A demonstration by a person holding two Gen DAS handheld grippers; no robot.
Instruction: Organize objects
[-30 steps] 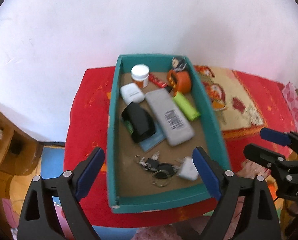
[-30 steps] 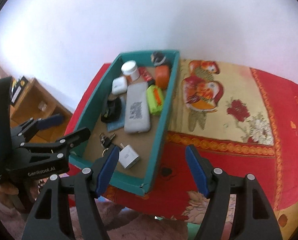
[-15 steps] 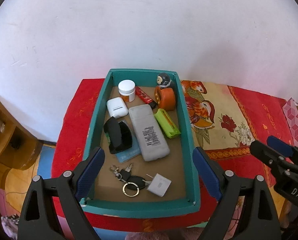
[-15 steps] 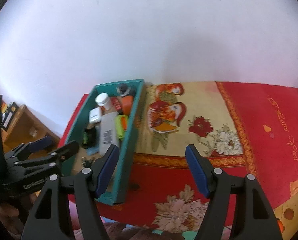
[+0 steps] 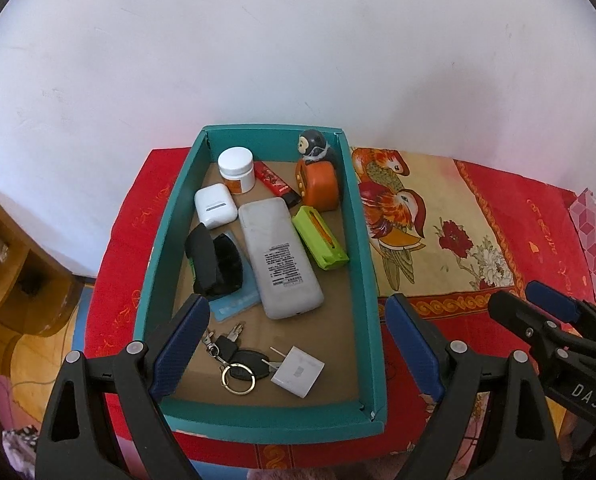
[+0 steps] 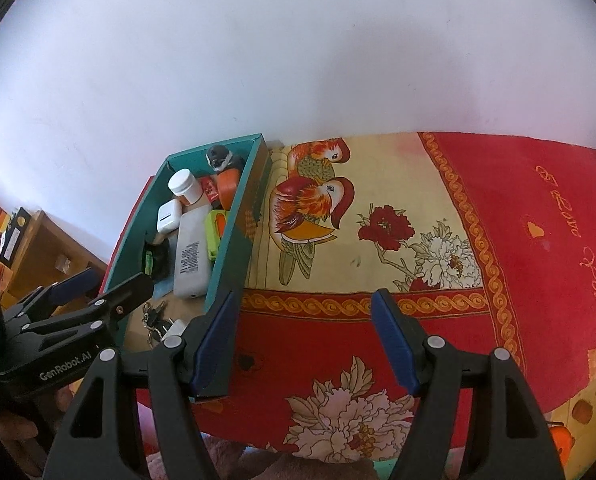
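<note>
The left gripper (image 5: 294, 346), jaws apart and empty, is hovering over the teal cardboard box (image 5: 362, 240); the black key bunch (image 5: 238, 358) is lying between its fingers. The right gripper (image 6: 304, 344), also apart and empty, is hanging beside the box.

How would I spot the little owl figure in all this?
Find the teal box on the red cloth. Look to its far corner nearest the bird picture, by the wall. The grey owl figure perches on an orange clock, the only thing with eyes.
</note>
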